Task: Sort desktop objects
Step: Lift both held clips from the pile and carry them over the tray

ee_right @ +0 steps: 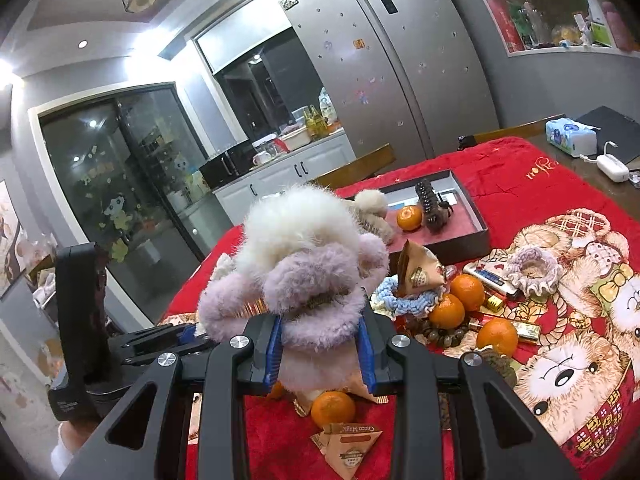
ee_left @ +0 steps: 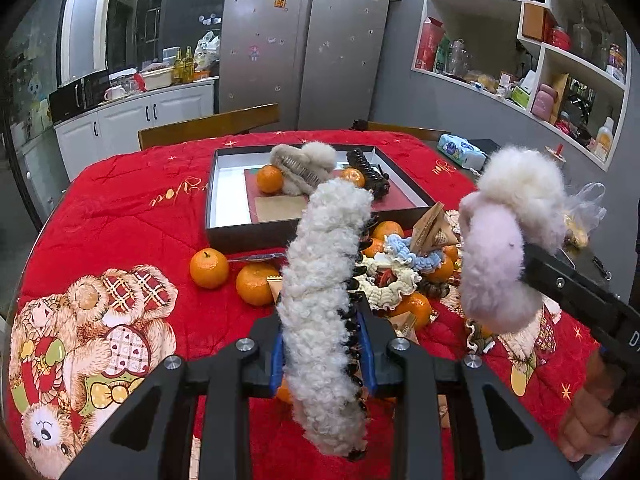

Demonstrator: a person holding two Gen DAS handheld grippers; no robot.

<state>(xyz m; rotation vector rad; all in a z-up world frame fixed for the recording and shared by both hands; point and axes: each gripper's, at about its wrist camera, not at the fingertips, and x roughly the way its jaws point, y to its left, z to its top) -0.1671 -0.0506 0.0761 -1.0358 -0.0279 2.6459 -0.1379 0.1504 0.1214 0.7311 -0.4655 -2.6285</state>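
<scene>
A long white fluffy hair clip (ee_left: 324,304), its length pointing up and away toward the gift box (ee_left: 224,228), is clamped in the left tongs (ee_left: 323,354) above the red surface (ee_left: 132,216). The right tongs (ee_right: 320,354) pinch a lilac-and-white fluffy clip (ee_right: 308,280), tilted upward.

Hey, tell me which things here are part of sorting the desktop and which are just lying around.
Part of the job:
white fluffy hair claw in the left gripper
pink and white fluffy hair claw in the right gripper
tray holding clips and oranges
loose oranges
blue scrunchie

Just lying about:
tissue pack
white charger
fridge
</scene>
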